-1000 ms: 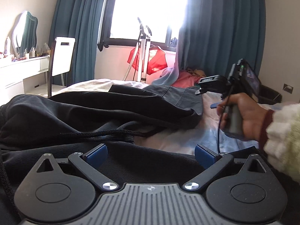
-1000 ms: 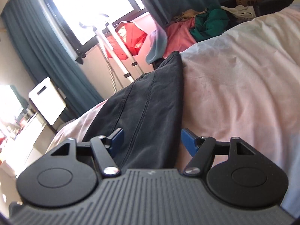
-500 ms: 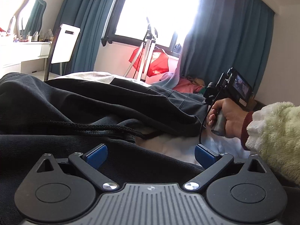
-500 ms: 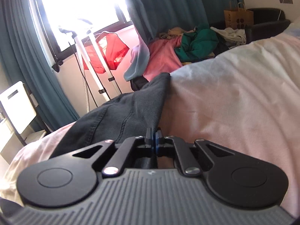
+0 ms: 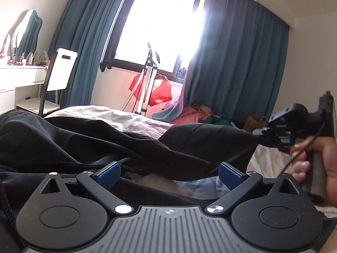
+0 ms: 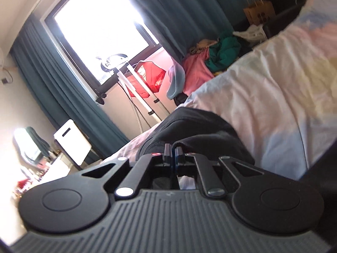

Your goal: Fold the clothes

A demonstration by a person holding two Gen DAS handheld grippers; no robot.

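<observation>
- Gripping the edge of the black trousers (image 6: 195,130), the right tongs (image 6: 174,155) are pinched fully together, dark cloth bunched up at the tips; that view is tilted and partly blurred.
- Left tongs (image 5: 168,174) stand wide open, blue pads (image 5: 108,172) well apart, nothing clamped; black fabric and a drawstring cord (image 5: 69,165) lie just under and ahead of them.
- Trousers sprawl across the bed (image 5: 126,119), rumpled, one fold raised toward the right side of the left wrist view.
- Right hand (image 5: 316,160) shows at the right edge of the left wrist view, wrapped round the handle of its tool, a thin cable trailing across the fingers.
- Bed sheet is pale, pink-white with faint blue patches.
- Beyond the bed: bright window (image 5: 160,27) between teal curtains (image 5: 233,59), a white stand (image 5: 147,88) with a red garment (image 5: 155,90) hung on it.
- Pile of pink and green clothes (image 6: 210,61) by the right curtain; brown paper bag (image 6: 259,12) near it.
- White chair (image 5: 61,71) and dressing table with mirror (image 5: 25,31) at left.
</observation>
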